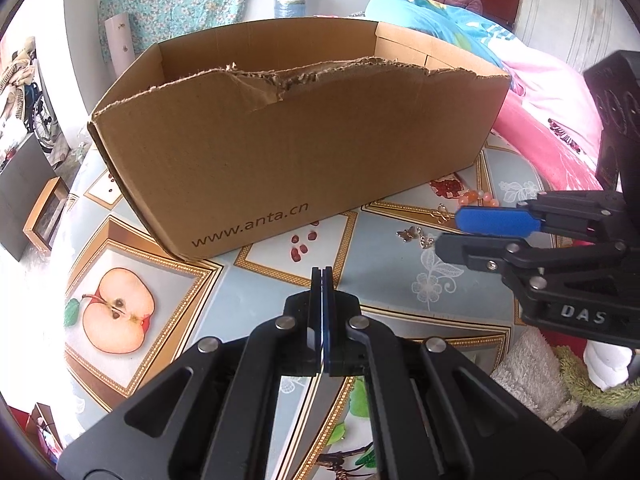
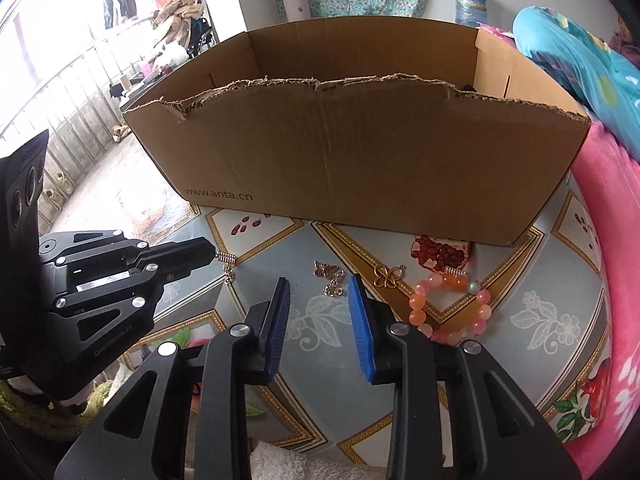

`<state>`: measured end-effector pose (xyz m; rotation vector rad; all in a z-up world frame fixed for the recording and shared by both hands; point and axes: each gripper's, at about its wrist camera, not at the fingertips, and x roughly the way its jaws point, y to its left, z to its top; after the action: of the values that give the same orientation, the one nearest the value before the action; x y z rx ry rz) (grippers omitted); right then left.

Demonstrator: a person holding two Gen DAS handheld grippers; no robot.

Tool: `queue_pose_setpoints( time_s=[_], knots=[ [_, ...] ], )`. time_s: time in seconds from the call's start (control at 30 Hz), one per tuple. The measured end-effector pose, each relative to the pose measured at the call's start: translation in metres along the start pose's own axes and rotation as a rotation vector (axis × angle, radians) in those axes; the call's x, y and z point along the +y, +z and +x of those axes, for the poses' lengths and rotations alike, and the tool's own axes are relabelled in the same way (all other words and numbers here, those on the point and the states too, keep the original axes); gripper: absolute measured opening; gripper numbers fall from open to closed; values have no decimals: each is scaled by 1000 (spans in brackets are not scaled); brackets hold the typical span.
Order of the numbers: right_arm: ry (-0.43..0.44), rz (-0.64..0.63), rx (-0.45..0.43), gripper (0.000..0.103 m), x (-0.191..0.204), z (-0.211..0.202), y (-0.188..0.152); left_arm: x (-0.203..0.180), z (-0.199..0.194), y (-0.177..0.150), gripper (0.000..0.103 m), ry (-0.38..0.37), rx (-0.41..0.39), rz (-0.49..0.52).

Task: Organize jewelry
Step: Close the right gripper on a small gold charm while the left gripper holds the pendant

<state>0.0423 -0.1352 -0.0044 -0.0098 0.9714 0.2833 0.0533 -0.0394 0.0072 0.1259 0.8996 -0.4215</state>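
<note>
Along the far edge of the table (image 2: 320, 392), the cardboard box (image 2: 360, 152) is standing with its torn, ragged front rim facing the grippers. Fine chain could be snagging on that frayed corrugated edge if a piece is dragged over it instead of lifted clear. The table's glossy printed cover is looking slick, so small pieces may be skating away from a closing jaw.

The right gripper (image 2: 320, 304) is hovering spread wide with nothing between its ribbed blue pads (image 2: 362, 332). The left gripper (image 2: 212, 252) is pressing its jaws together. I cannot tell whether it is pinching the small metal coil piece (image 2: 225, 258) at its tip.

Toward the table's right edge, the bead bracelet (image 2: 448, 312) is lying in a loop of round, smooth pink and orange beads, likely to be rolling or slipping under a pinch. Nearer the middle, the gold knot charm (image 2: 388, 278) and the silver butterfly chain (image 2: 330, 276) are lying flat, thin and hard to get under; 1 careless grab could be tangling both.
</note>
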Motion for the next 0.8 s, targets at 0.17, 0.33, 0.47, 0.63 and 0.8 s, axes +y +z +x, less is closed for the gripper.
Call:
queue_pose_setpoints(
  time_s=[0.17, 0.33, 0.47, 0.63, 0.8],
  knots=[
    [-12, -28, 21, 28, 1, 16, 5, 1, 2, 0, 0, -5, 4, -5],
    [-43, -48, 52, 19, 5, 27, 6, 3, 5, 1, 0, -7, 9, -6],
    [-49, -37, 67, 5, 4, 29, 8, 4, 6, 2, 0, -10, 9, -10],
    [-16, 17, 79, 3, -3, 28, 11, 5, 6, 1, 0, -17, 8, -12],
    [24, 65, 57, 2, -11, 14, 17, 6, 1, 2, 0, -23, -6, -18]
  ],
)
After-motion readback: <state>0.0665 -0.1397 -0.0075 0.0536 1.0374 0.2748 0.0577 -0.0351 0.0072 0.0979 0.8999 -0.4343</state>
